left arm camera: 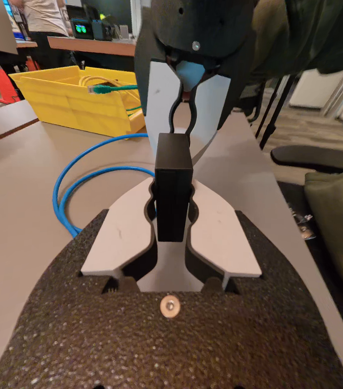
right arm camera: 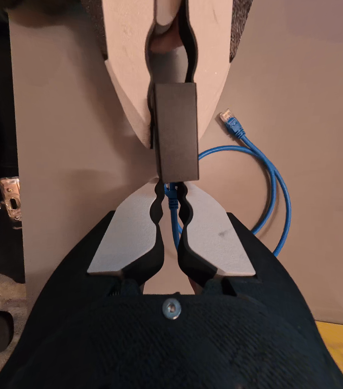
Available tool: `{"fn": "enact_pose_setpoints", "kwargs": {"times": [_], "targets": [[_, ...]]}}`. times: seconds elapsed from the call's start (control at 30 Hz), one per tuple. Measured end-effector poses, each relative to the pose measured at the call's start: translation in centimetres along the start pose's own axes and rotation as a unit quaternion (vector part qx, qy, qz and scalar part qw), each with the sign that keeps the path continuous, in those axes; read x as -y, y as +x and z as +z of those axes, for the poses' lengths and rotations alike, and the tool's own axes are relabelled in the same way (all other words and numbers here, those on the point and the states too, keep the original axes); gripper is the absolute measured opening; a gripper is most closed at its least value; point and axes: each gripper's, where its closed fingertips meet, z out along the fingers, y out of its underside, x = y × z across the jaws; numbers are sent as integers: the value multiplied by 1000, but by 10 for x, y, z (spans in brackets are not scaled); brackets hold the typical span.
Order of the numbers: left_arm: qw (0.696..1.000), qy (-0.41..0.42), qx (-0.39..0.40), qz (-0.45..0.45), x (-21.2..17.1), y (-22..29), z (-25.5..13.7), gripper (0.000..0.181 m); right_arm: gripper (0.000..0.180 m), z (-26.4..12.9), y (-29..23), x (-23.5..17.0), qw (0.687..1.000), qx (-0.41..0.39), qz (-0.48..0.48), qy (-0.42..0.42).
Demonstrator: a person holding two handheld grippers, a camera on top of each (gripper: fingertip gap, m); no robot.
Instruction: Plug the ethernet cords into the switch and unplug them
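The black switch (left arm camera: 173, 189) is a small box held upright above the table, and my left gripper (left arm camera: 173, 186) is shut on its sides. In the right wrist view the switch (right arm camera: 176, 130) sits between the left gripper's white fingers (right arm camera: 128, 94). My right gripper (right arm camera: 171, 187) is shut on the blue cord's plug (right arm camera: 171, 194), and the plug's tip meets the switch's near face. I cannot tell whether it is seated. The blue cord (right arm camera: 280, 189) loops on the table and its free plug (right arm camera: 229, 120) lies there. The right gripper (left arm camera: 182, 128) faces me in the left wrist view.
A yellow bin (left arm camera: 71, 101) at the back left of the table holds a green cord (left arm camera: 103, 89) and a yellow cord (left arm camera: 94, 80). The blue loop (left arm camera: 65, 189) lies left of the switch. A chair (left arm camera: 313, 157) stands past the table's right edge. A person stands far behind.
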Motion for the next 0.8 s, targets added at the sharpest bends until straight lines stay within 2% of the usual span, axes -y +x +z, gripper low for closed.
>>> {"fn": "enact_pose_setpoints", "kwargs": {"times": [0.1,0.2,0.23,0.3,0.33,0.37,0.4,0.43,0.5,0.53,0.6,0.63,0.73,0.8], "targets": [[1000,-19,17,12,-1,-1,2,27,14,1,2,-2,1000,-2,8,9],[998,-26,-4,-54,-3,-2,6,27,15,4,-1,-6,1000,4,20,14],[999,-19,1,-39,-3,-3,6,27,14,4,-1,-6,999,5,30,22],[998,-14,31,49,-3,-4,8,27,14,4,5,-9,1000,-9,17,16],[996,-10,32,81,0,-2,5,27,14,4,10,-26,999,-22,14,-31],[995,10,32,98,7,-1,-3,27,14,2,15,-37,998,-34,20,-41],[994,30,51,88,15,-8,-14,27,14,-5,6,-23,997,4,73,32],[995,39,69,66,20,-18,-22,27,14,-12,-1,-7,994,19,77,72],[992,100,67,28,37,-23,-30,27,14,-15,21,-28,998,-56,-3,-37],[991,113,66,16,42,-22,-31,27,14,-19,26,-29,998,-45,20,-31],[993,60,100,30,33,-29,-33,27,14,-42,36,-7,994,-35,73,68],[991,39,117,42,30,-32,-36,27,14,-56,42,-9,994,-49,71,67],[990,71,121,25,36,-37,-48,27,13,-95,53,-1,989,-67,80,102],[989,94,118,-7,36,-42,-54,27,13,-123,66,-1,985,-111,74,108]]}}
